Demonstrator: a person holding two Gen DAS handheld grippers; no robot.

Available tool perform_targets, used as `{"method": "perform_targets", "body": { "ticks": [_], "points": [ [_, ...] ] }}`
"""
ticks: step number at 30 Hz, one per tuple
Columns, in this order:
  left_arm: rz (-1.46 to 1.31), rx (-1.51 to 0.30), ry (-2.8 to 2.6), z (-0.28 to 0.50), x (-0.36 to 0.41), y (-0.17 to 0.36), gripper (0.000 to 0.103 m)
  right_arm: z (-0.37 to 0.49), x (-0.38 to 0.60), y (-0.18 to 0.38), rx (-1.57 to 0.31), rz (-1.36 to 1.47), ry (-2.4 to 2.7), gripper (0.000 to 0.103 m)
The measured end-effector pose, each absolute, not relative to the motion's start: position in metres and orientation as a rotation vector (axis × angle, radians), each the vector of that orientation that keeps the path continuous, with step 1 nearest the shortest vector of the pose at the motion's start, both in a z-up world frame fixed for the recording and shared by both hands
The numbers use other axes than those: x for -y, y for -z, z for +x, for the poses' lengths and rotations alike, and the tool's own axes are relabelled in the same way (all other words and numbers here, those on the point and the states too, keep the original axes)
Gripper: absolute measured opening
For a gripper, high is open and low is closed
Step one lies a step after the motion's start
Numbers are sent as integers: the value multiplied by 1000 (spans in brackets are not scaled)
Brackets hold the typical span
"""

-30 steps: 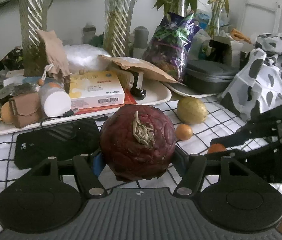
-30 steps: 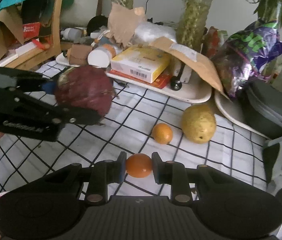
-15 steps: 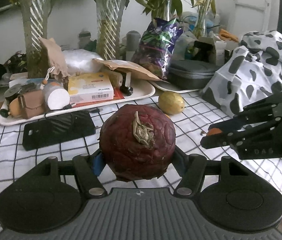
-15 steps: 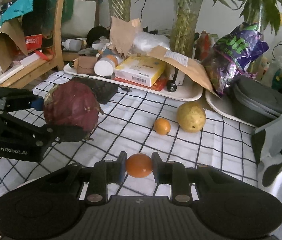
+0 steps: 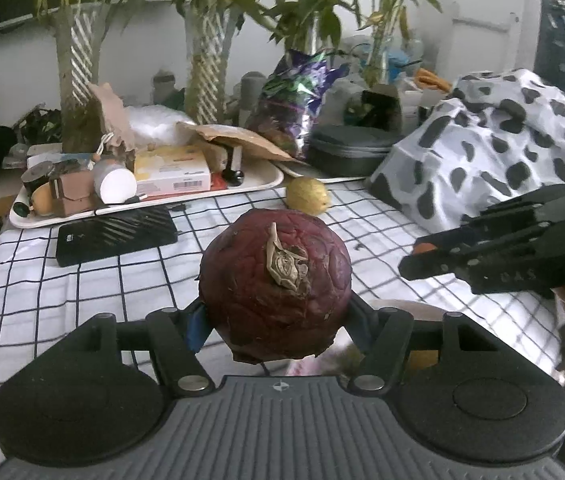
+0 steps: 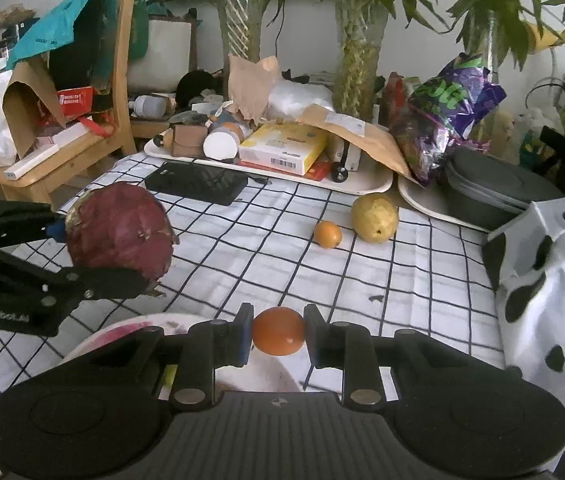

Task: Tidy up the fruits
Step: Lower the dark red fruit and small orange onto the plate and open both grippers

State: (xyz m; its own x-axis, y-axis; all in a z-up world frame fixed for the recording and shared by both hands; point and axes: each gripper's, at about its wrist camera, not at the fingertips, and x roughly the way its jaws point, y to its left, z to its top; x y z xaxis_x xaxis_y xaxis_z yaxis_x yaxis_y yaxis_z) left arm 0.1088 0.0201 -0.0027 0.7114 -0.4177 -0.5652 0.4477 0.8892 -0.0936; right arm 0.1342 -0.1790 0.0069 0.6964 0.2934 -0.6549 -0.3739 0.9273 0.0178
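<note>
My left gripper (image 5: 274, 320) has its fingers clamped on a large dark-red fruit (image 5: 275, 283), wrinkled, with a dry tan stem scar facing me; it hangs clear above the checked cloth of the surface (image 5: 82, 292). My right gripper (image 6: 278, 332) has its fingers closed tight on a small orange fruit (image 6: 278, 331), one blue pad pressing each side. Taking the yellow pear (image 6: 374, 218) as the landmark: a second small orange (image 6: 327, 234) lies just beside it on its left, both resting on the cloth; the red fruit in my left fingers is well to the pear's left and nearer to me; the orange I hold is nearer still, roughly in line with the pear. Beyond the pear sits a white tray (image 6: 366, 188) loaded with a yellow box (image 6: 282, 148) and other clutter, and to the pear's left beyond lies a black flat device (image 6: 198, 182). Below my right fingers there is a pale, pink-patterned rim (image 6: 122, 332), possibly a plate, though most of it is hidden.
</note>
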Motion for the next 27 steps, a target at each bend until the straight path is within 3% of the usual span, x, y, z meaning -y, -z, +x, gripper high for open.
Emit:
{"method": "perform_targets", "body": {
  "ticks": [27],
  "points": [
    [138, -667, 636, -4, 19, -1, 64, 37, 199, -20, -672, -42, -328, 28]
  ]
}}
